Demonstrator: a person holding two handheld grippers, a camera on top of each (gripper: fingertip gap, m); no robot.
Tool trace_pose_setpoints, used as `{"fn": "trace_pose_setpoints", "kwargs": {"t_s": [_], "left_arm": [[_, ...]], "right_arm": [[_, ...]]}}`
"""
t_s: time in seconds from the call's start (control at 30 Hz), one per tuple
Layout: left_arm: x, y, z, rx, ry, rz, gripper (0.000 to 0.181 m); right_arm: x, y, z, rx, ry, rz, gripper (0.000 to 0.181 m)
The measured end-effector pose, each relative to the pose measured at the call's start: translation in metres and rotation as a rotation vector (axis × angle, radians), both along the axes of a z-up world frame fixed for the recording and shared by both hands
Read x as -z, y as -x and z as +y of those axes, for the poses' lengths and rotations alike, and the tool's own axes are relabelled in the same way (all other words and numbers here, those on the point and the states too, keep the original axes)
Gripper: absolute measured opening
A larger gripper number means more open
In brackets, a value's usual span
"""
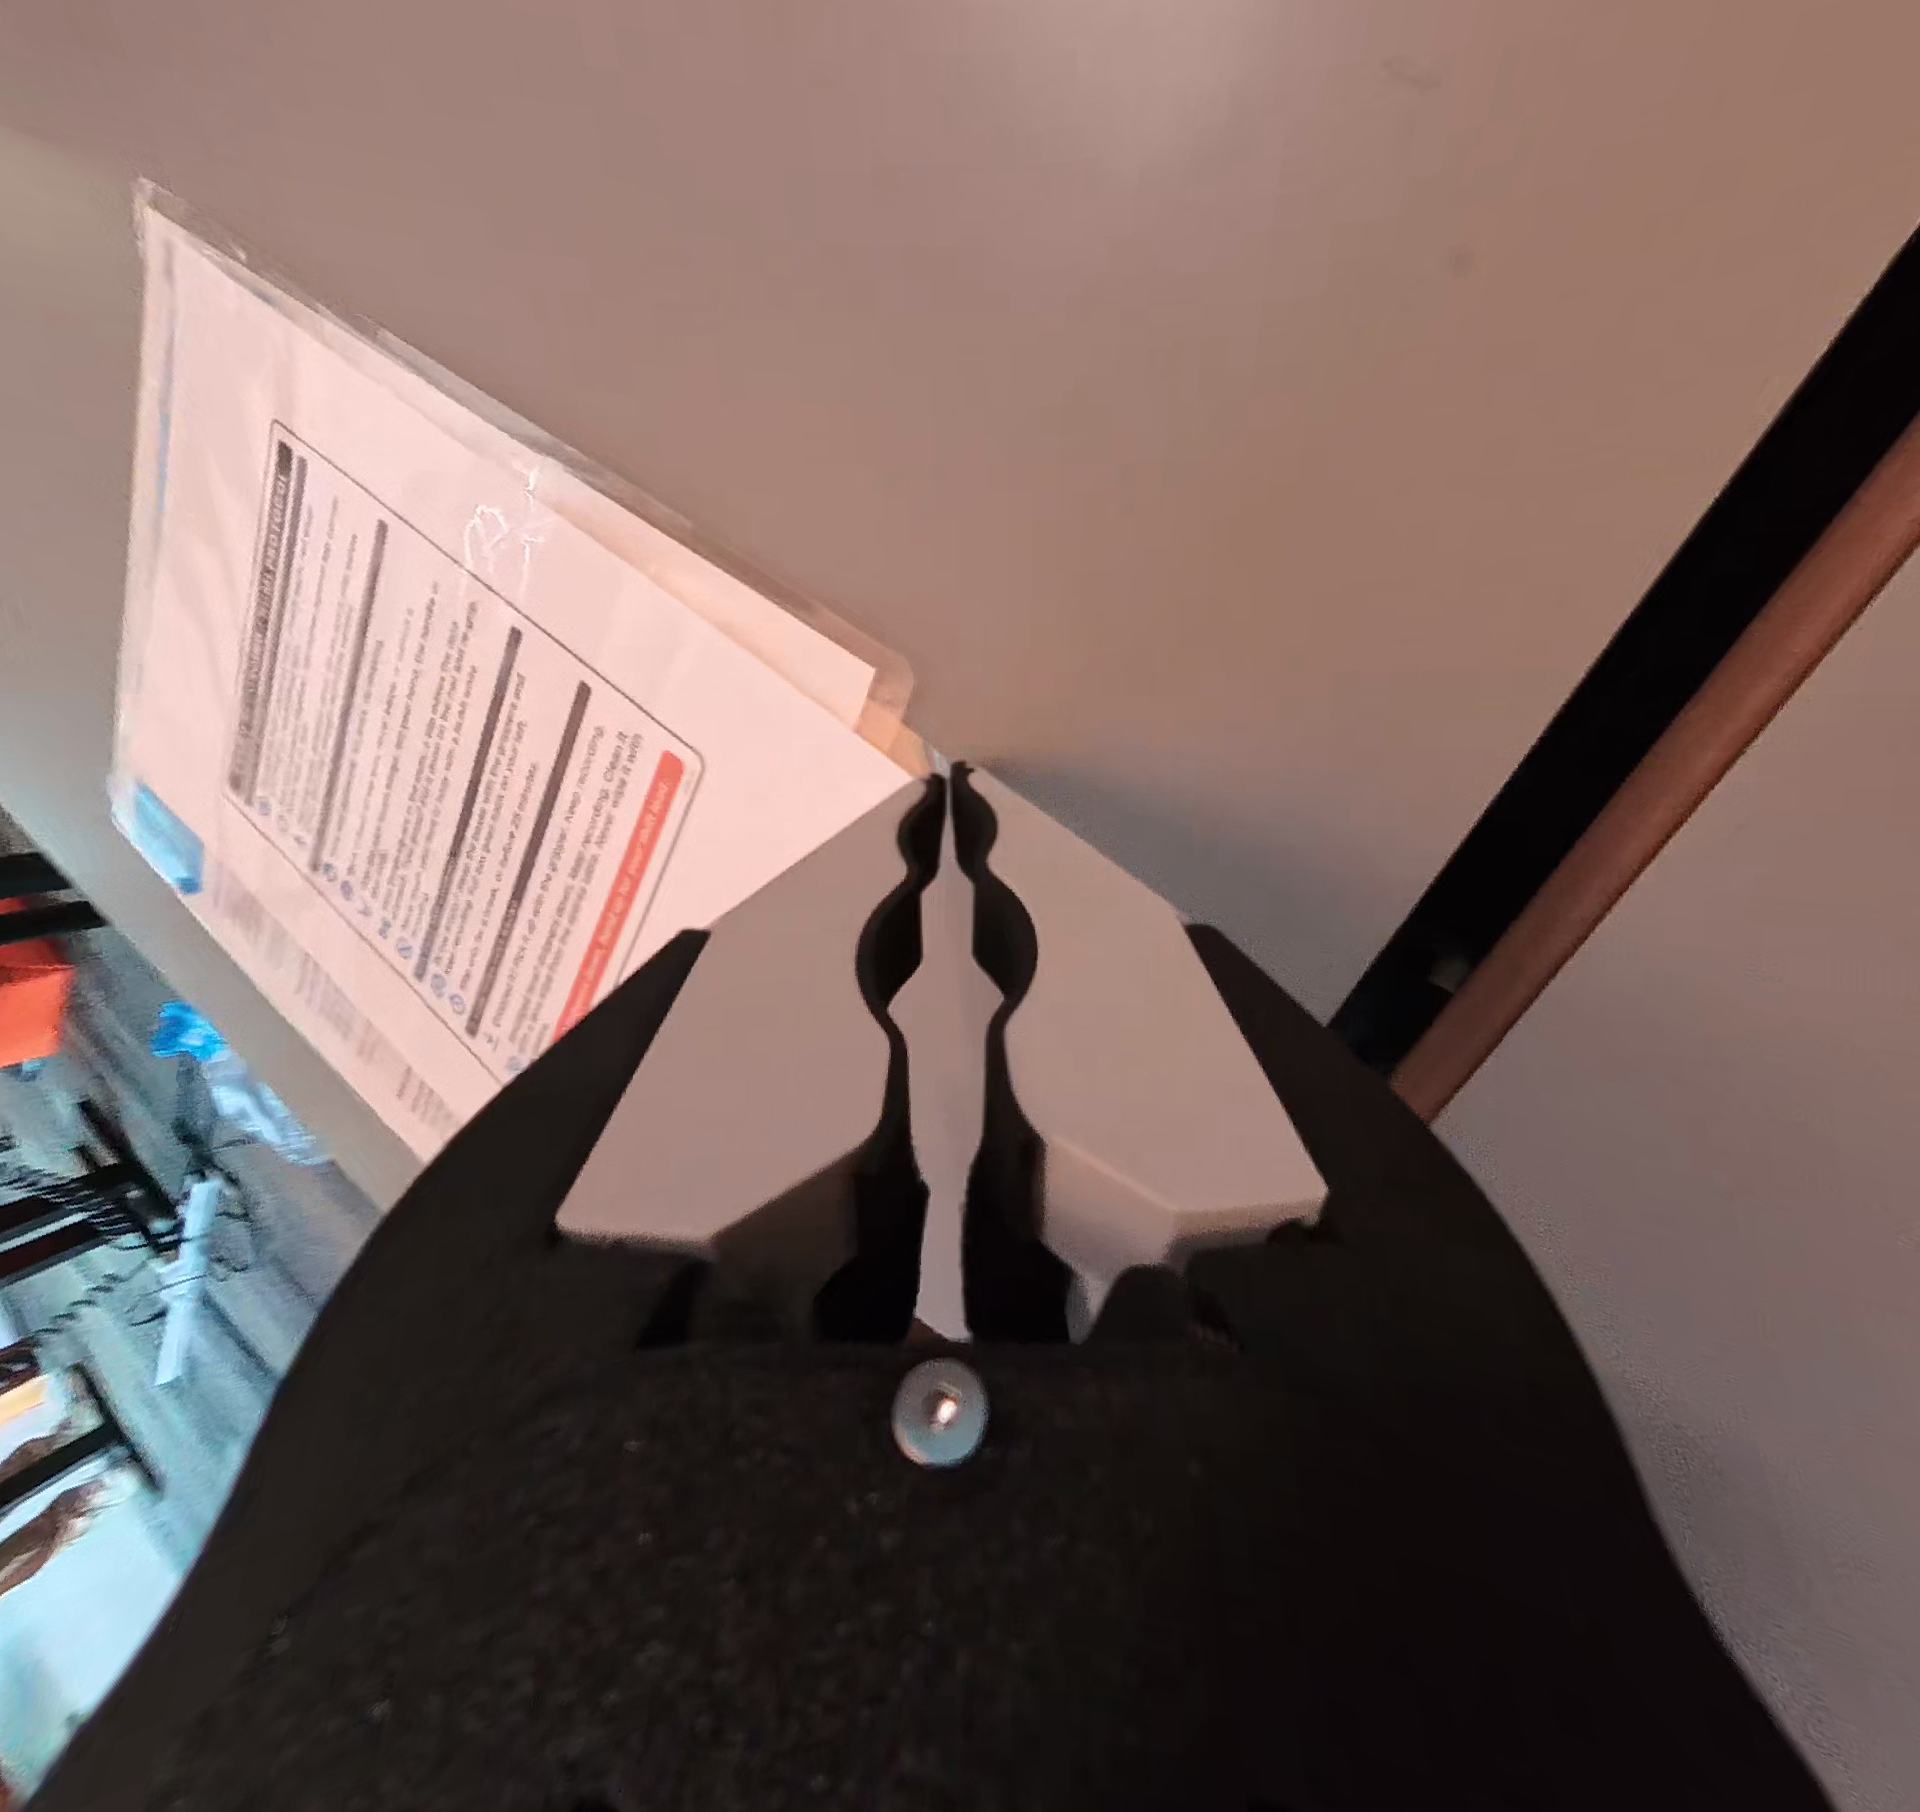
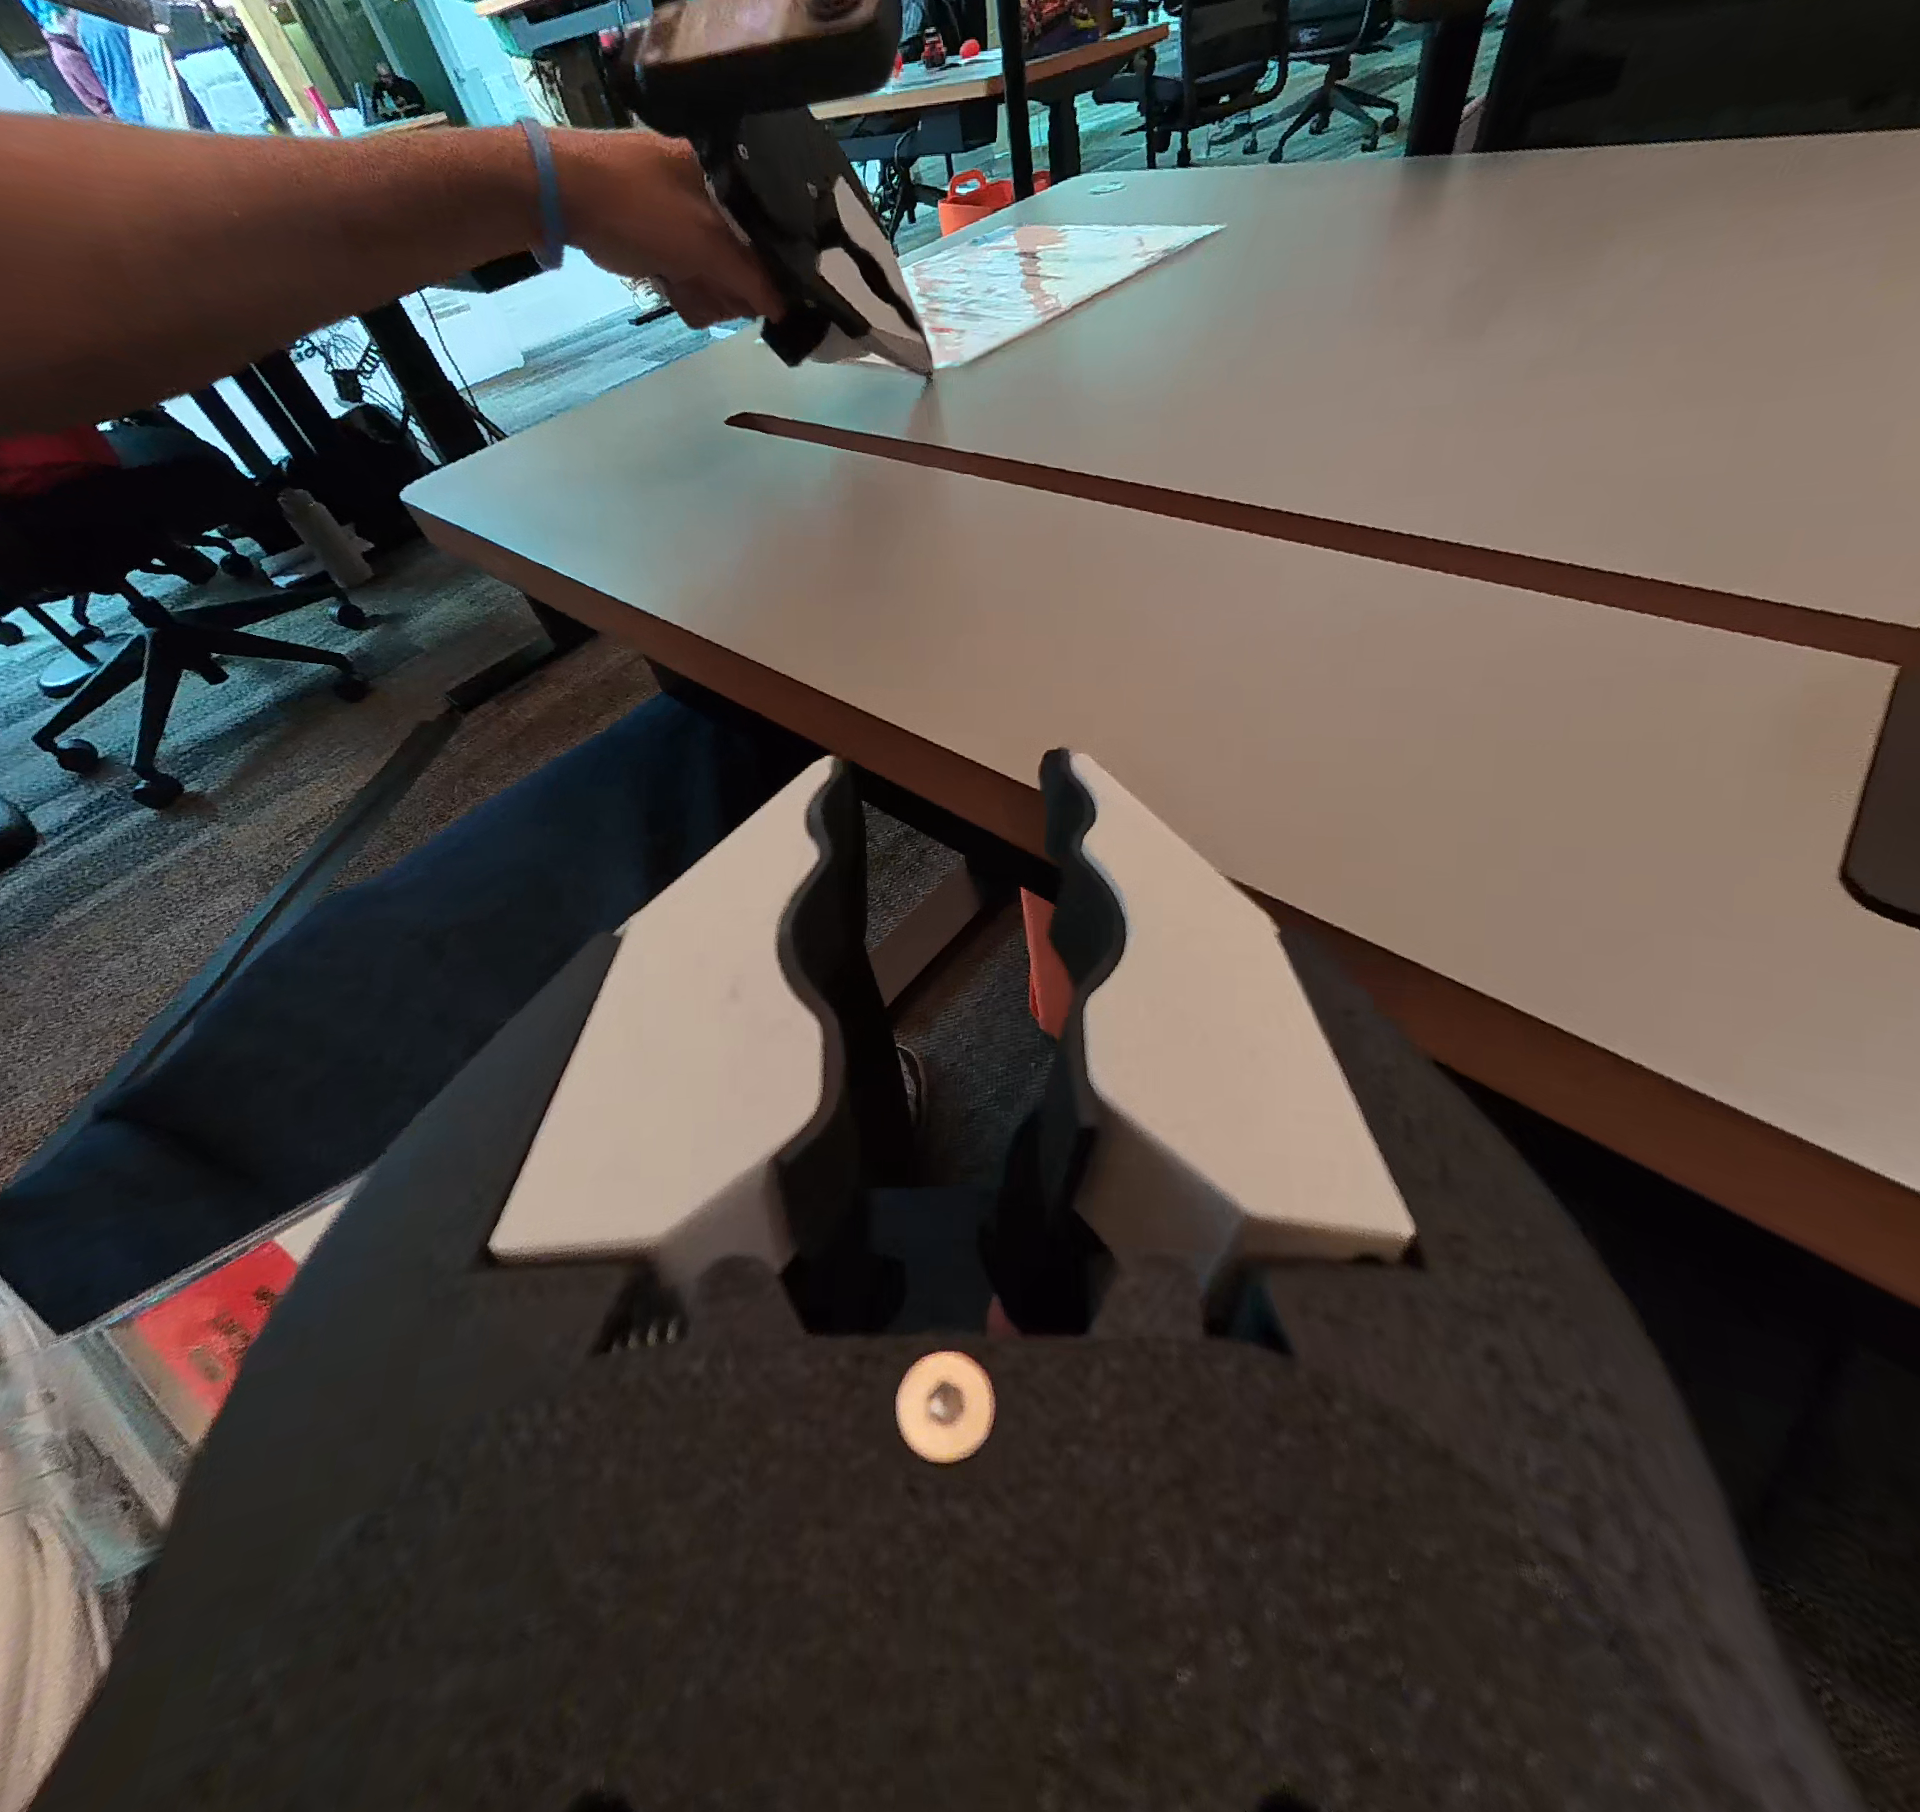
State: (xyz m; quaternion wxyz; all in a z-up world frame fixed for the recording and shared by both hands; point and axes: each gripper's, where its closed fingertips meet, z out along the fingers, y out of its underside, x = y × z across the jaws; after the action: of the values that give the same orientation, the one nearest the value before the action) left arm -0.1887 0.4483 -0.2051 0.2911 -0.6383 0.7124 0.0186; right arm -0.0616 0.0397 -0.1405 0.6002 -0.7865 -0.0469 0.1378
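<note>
Left gripper: your left gripper (image 1: 948, 775) has its jaws drawn together, only a hairline between the tips, and those tips rest on the table at the near corner of the plastic sleeve. From the left wrist view you cannot tell whether the sleeve's edge is pinched or merely touched.

Right gripper: your right gripper (image 2: 945, 775) hangs off the near table edge with jaws apart and nothing between them; carpet and a table leg show through the gap.

Sleeve position: the clear plastic sleeve (image 1: 436, 682) with printed sheets inside lies flat on the table, running from the left tips toward 10 o'clock in the left wrist view. In the right wrist view it sits at about 12 o'clock, well beyond the slot.

Risk, slip: if only the slick film is caught, you could lose the corner as you lift, I judge.

Risk, contents: loose sheets peek from the sleeve's open side; tilting it that way may spill them.

Risk, scrape: tips pressed this hard to the table could skid or push the sleeve away.

Risk, slot: the long dark slot (image 2: 1299, 526) lies just beside the left tips; a dragged corner might snag there.

Surface: the table (image 2: 1455, 328) is pale, smooth and matt with a brown edge band.

Room: an open office with other tables, wheeled office chairs (image 2: 156, 640) at 9 o'clock, grey carpet, and people far off.
</note>
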Motion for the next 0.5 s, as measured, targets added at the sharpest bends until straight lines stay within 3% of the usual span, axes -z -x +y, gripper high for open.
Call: {"fn": "trace_pose_setpoints", "kwargs": {"t_s": [0.2,0.33,0.5], "left_arm": [[-0.011,0.003,0.010,0.033,-0.176,-0.017,0.000],[-0.046,0.004,0.003,0.065,-0.189,-0.134,0.000],[-0.088,0.018,-0.029,0.128,-0.116,-0.187,0.000]], "right_arm": [[0.001,0.007,0.002,-0.021,0.003,0.002,0.035],[-0.004,0.007,0.016,-0.033,-0.019,-0.076,0.034],[-0.016,0.024,0.063,-0.160,-0.015,-0.223,0.043]]}}
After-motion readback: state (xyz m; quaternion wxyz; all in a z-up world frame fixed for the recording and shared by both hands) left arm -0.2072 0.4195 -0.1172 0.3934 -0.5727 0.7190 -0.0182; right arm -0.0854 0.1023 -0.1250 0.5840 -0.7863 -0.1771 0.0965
